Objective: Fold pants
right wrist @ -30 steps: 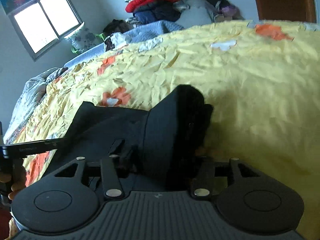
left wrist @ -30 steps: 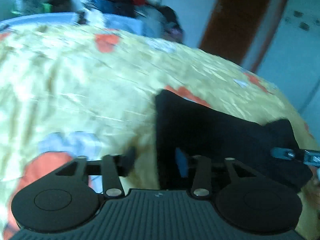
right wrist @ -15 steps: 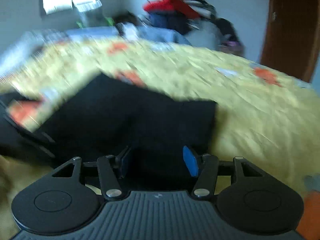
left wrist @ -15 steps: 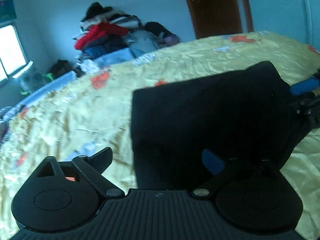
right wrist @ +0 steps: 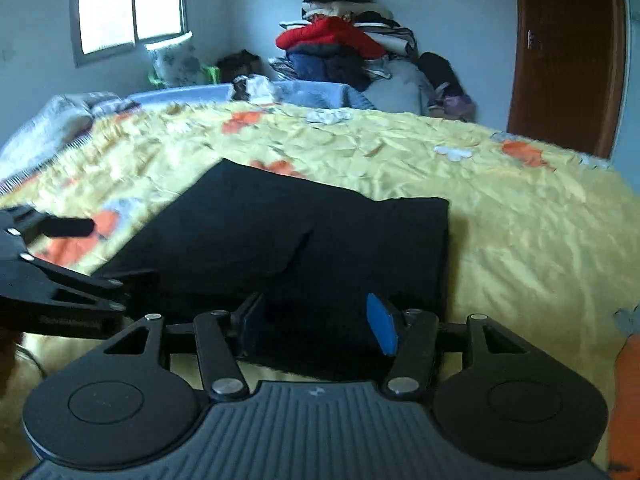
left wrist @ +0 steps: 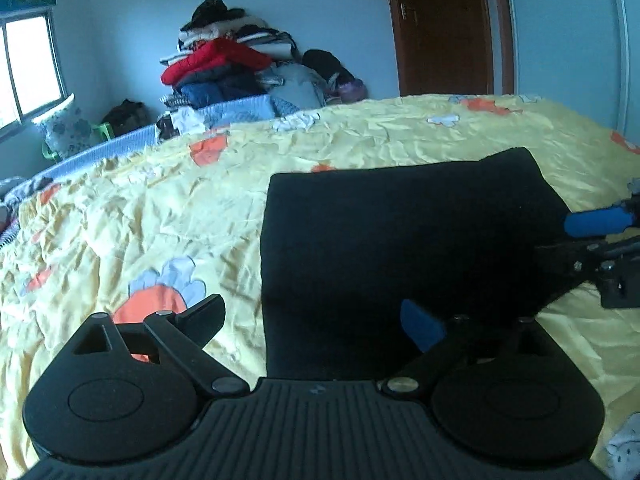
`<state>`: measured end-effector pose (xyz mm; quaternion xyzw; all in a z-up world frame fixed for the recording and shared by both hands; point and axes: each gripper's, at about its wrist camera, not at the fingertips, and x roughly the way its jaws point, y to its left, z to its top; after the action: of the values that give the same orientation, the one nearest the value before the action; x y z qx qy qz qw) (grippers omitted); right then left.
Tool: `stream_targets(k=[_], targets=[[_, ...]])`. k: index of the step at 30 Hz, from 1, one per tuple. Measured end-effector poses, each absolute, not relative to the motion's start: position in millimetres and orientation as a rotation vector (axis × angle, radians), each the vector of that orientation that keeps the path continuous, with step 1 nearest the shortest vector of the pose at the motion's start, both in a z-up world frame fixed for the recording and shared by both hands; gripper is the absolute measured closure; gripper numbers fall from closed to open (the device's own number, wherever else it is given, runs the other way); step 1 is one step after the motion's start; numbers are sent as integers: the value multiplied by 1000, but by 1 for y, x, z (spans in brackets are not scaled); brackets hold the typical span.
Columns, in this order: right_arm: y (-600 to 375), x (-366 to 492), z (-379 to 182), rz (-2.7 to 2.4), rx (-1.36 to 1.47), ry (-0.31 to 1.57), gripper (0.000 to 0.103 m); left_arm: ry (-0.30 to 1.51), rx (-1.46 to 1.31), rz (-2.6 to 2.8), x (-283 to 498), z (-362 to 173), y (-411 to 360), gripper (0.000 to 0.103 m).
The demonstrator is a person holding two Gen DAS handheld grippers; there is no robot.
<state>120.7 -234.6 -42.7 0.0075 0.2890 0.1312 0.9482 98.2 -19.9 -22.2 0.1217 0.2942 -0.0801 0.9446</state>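
Black pants (left wrist: 400, 240) lie folded into a flat rectangle on the yellow flowered bedspread (left wrist: 160, 208). They also show in the right wrist view (right wrist: 304, 240). My left gripper (left wrist: 316, 320) is wide open and empty, at the near left edge of the pants. My right gripper (right wrist: 316, 324) is open and empty over the near edge of the pants. The right gripper's blue pad shows at the right in the left wrist view (left wrist: 596, 222). The left gripper shows at the left in the right wrist view (right wrist: 48, 264).
A pile of clothes (left wrist: 240, 68) with a red jacket is stacked against the far wall beyond the bed. A brown door (left wrist: 444, 28) is at the back right. A window (right wrist: 128, 0) is at the back left. Grey bedding (right wrist: 52, 124) lies at the bed's left edge.
Both grippers let go of the pants and opened. The raised fold now lies flat. Both grippers pulled back toward the near edge.
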Motion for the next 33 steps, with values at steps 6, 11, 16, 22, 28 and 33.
stream_targets(k=[6,11,16,22,28,33], targets=[[-228,100,-44,275,63,594,47,624,181,-153,83,-20,-21,7],[-228,86,-48,283,137,619,34,654,166,-117,72,-25,-23,6],[-226,73,-50,269,155,624,30,692,126,-104,62,-28,-19,6],[-221,56,-50,263,157,624,21,703,118,-113,48,-31,-19,6],[-221,44,-53,275,207,636,17,698,135,-124,37,-33,-22,6],[-219,40,-57,253,215,652,13,695,127,-119,34,-36,-21,6]])
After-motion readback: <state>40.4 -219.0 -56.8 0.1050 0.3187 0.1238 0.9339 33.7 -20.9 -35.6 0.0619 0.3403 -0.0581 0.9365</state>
